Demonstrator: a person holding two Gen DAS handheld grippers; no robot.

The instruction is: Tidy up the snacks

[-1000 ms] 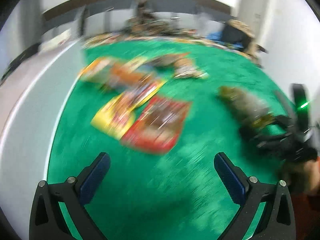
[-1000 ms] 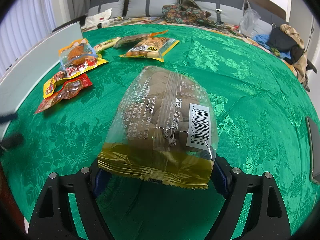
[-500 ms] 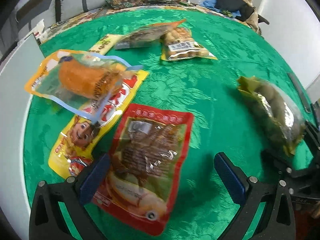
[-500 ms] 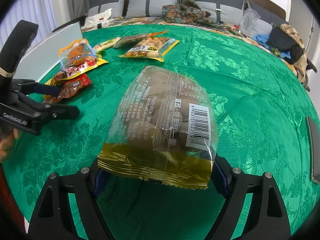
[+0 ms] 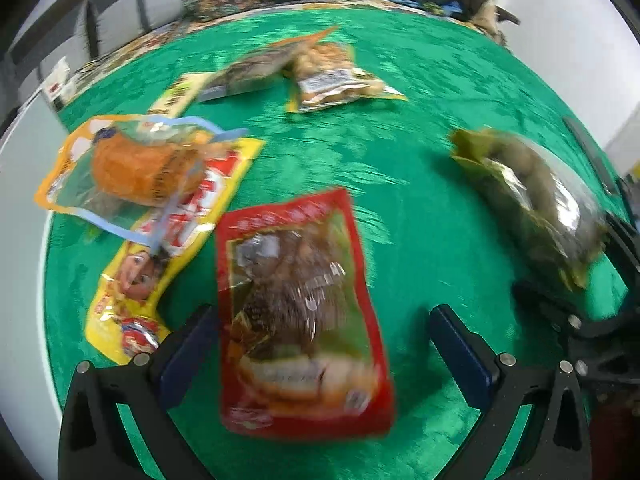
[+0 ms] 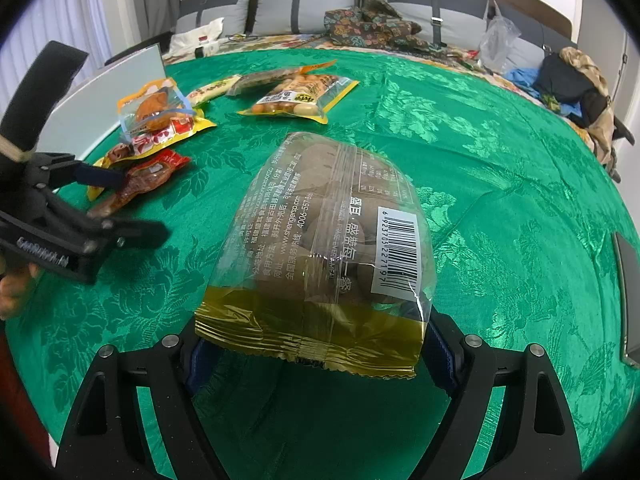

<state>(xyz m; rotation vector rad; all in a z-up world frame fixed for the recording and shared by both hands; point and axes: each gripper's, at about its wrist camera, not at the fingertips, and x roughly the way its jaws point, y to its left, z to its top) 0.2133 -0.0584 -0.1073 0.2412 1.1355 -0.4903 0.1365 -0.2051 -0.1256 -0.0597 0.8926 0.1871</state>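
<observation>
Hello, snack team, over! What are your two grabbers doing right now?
Right gripper shut on clear bag of brown snacks. Left gripper open, jaws either side of red packet. Nothing in the way.

Light: bright, even indoor glow, strongest off the white walls up top
Left view blur: smeared all over, worst on the red packet [image 5: 298, 312] lying between the fingers
Right view focus: crisp, barcode readable on the clear bag [image 6: 332, 240] held ahead of the fingers
Glare: shiny streaks on that bag's plastic, sheen on the green cloth [image 6: 500, 200]
Shadows: soft, faint under the packets
Edges: heavy fisheye bend, black corners
</observation>
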